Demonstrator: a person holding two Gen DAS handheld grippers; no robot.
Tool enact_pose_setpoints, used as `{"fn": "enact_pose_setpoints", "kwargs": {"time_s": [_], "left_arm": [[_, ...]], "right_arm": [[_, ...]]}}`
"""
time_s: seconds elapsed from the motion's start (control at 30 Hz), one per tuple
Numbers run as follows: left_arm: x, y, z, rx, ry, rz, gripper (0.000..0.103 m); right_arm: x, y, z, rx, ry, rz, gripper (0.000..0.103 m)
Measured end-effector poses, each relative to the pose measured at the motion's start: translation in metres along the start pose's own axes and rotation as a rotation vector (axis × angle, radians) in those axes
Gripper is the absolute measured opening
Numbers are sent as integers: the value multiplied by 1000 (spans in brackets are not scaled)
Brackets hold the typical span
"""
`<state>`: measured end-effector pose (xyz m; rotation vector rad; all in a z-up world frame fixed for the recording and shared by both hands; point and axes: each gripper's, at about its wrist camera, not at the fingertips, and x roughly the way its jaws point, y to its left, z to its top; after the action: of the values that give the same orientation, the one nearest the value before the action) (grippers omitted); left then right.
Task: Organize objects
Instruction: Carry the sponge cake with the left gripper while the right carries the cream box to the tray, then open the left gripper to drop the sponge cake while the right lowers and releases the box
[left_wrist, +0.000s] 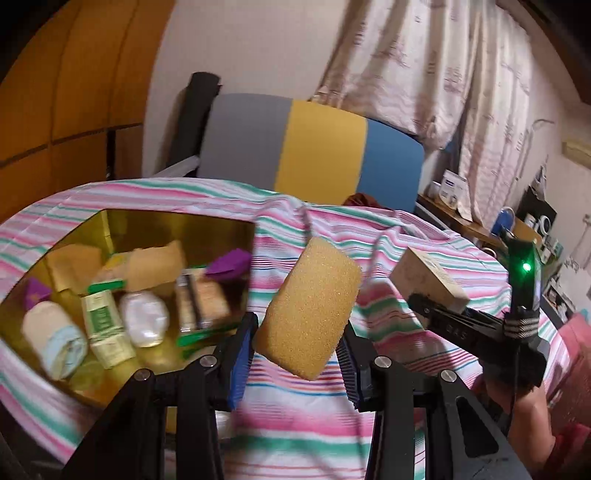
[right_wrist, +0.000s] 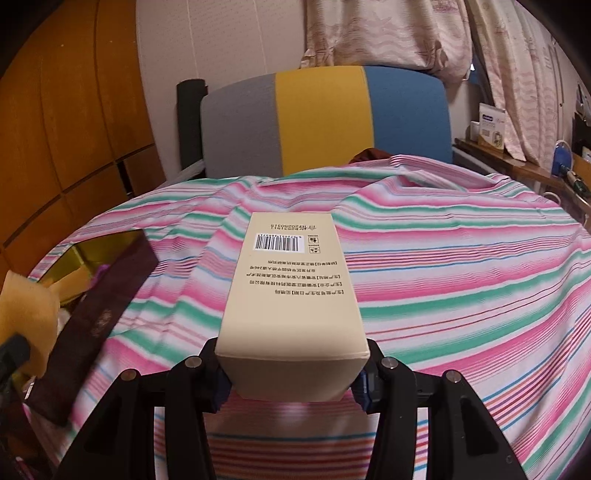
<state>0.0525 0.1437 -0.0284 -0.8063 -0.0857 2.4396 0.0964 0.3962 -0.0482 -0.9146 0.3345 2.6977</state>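
Several items are already gathered in the gold box (left_wrist: 162, 221), while a sponge (left_wrist: 310, 310) and a carton (right_wrist: 291, 295) are held in the left tongs (left_wrist: 299, 354) and right tongs (right_wrist: 291, 384), yet to be stowed.

A striped cloth (right_wrist: 443, 258) lies before a grey-yellow-blue chair (right_wrist: 325, 122) and curtains (left_wrist: 443, 66).

Black left tool (left_wrist: 301, 354) has blue pads, silver screws.
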Motion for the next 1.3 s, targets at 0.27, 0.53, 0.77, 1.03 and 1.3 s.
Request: {"fn": "enact_pose_setpoints", "kwargs": {"time_s": [0.27, 0.53, 0.77, 1.03, 1.3], "left_arm": [[-8, 47, 4, -25, 30, 103, 42], [1, 74, -9, -26, 90, 162, 45], [-6, 81, -17, -73, 82, 170, 80], [-31, 91, -16, -149, -40, 252, 103], [-31, 92, -15, -175, -10, 225, 103]], "right_arm": [[-13, 32, 4, 8, -26, 94, 51], [-21, 63, 13, 2, -35, 177, 51], [-24, 94, 15, -34, -23, 240, 51], [-16, 125, 18, -97, 11, 292, 51], [6, 150, 41, -178, 64, 322, 51]]}}
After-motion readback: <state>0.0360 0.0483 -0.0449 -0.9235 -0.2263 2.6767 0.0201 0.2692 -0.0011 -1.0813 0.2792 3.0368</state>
